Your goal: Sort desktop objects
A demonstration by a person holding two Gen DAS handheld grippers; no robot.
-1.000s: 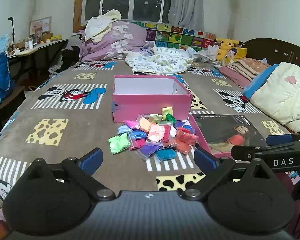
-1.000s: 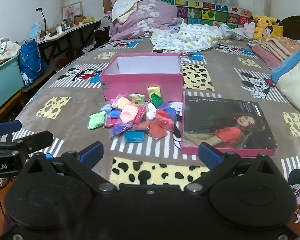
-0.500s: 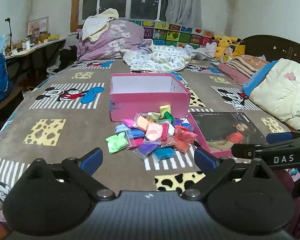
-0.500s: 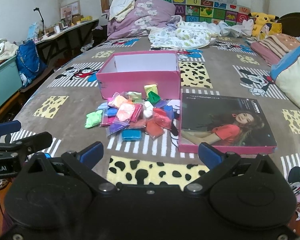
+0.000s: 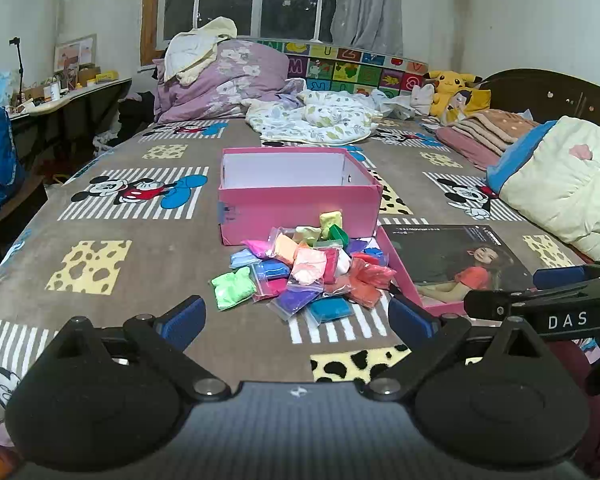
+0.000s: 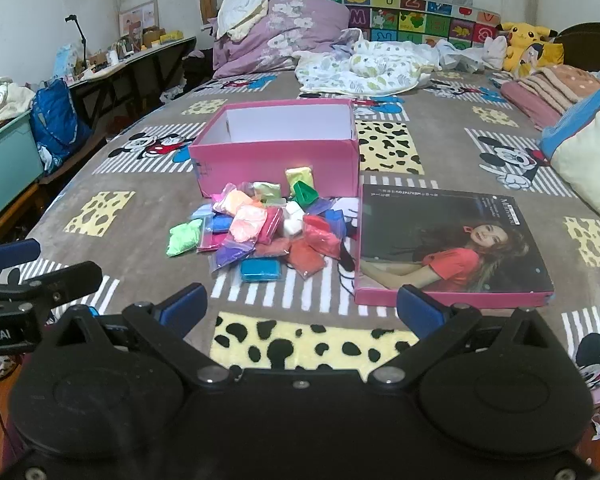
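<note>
An open pink box (image 5: 296, 204) (image 6: 276, 156) stands empty on the bed. In front of it lies a heap of small coloured clay bags (image 5: 300, 268) (image 6: 260, 228), with a green bag (image 5: 233, 288) at its left edge and a blue one (image 6: 261, 270) at the front. The pink box lid with a woman's picture (image 5: 456, 264) (image 6: 448, 244) lies flat to the right of the heap. My left gripper (image 5: 298, 318) is open and empty, short of the heap. My right gripper (image 6: 302, 314) is open and empty, also short of it.
The bed cover (image 5: 148, 248) has Mickey Mouse and cheese patches. Pillows and blankets (image 5: 312, 116) lie at the far end, a cream quilt (image 5: 564, 188) at the right. A desk (image 5: 60, 96) and blue bag (image 6: 56, 120) stand left of the bed.
Both grippers have drawn slightly back and tilted up, so the box and heap sit a little lower and farther in view. Nothing on the bed has moved.
</note>
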